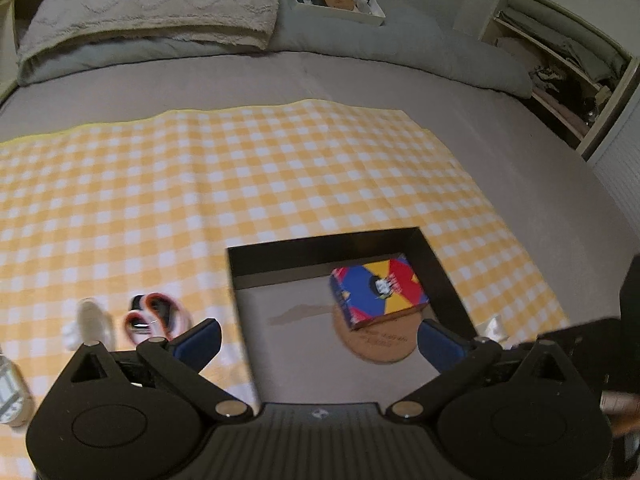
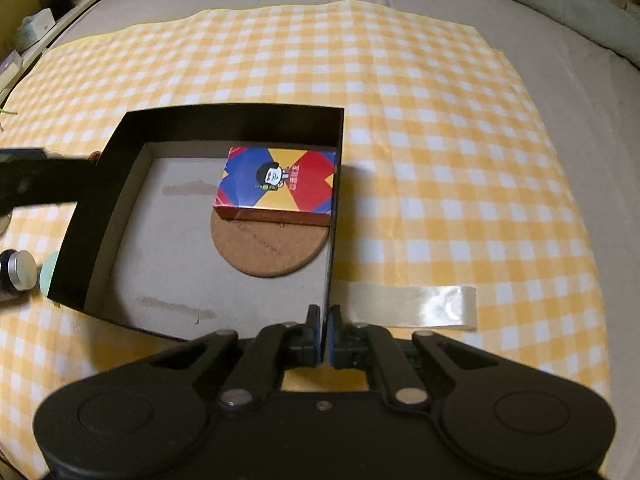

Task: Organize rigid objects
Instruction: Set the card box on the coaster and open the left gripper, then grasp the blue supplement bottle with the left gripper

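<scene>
So I'm partway through tidying the loose stuff into the black box (image 2: 120, 152) sitting on the yellow checked cloth (image 2: 440, 140). Already in there: the colourful card box (image 2: 276, 184), tucked into the far right corner and lying partly on top of the round cork coaster (image 2: 268, 248). My right gripper (image 2: 325, 320) is pinched tight on the box's near right wall, basically just holding the thing steady. My left gripper (image 1: 320, 336) is spread wide with nothing in it, hanging over the near side of the box. What's left looks like the scissors (image 1: 154, 314) with the orange-and-black handles and a white thing I can't make out, both on the cloth just left of the box, plus a small silver-lidded jar (image 2: 18, 270) out that side too. Next move, I reckon, is swinging the left one over to the scissors. They lie flat, so I'd have to come down steep and catch them across the handles, then drop them in the bare left half of the box.
</scene>
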Action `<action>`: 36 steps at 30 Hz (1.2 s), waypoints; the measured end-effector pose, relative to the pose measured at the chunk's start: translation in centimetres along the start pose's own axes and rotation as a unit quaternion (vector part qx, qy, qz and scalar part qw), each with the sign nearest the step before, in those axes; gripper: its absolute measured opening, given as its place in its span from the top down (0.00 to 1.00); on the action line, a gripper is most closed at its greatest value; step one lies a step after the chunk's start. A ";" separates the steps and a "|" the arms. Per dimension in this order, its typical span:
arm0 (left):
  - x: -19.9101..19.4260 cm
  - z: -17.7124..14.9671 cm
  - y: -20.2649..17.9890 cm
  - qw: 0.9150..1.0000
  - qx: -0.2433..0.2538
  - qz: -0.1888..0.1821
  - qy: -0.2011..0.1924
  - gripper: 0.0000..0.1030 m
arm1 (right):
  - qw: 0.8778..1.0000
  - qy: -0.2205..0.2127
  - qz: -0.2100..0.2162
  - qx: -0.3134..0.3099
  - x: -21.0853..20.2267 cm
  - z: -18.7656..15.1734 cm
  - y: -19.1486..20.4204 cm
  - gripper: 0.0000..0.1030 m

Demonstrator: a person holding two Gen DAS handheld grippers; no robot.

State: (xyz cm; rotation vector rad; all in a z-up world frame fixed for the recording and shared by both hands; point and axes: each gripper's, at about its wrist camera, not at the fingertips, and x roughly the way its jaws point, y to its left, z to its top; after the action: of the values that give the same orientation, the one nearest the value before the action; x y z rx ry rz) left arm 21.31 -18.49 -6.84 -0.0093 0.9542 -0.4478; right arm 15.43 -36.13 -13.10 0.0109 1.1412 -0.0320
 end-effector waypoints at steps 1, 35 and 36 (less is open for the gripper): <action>-0.4 -0.2 0.2 1.000 0.003 0.002 -0.001 0.00 | 1.000 0.000 -0.002 0.001 0.0 0.0 0.1 0.96; -4.5 -9.5 13.5 0.979 -0.120 0.159 0.051 0.00 | 1.000 -0.001 -0.005 -0.030 -0.4 -0.3 0.6 0.95; -4.4 -9.7 13.7 0.977 -0.133 0.161 0.050 0.00 | 1.000 -0.001 -0.005 -0.031 -0.4 -0.3 0.6 0.95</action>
State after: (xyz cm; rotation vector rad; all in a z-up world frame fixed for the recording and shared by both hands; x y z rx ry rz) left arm 16.48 -2.62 -11.87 -0.0733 1.0879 -0.0186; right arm 15.01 -35.49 -12.83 -0.0496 1.1399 -0.0054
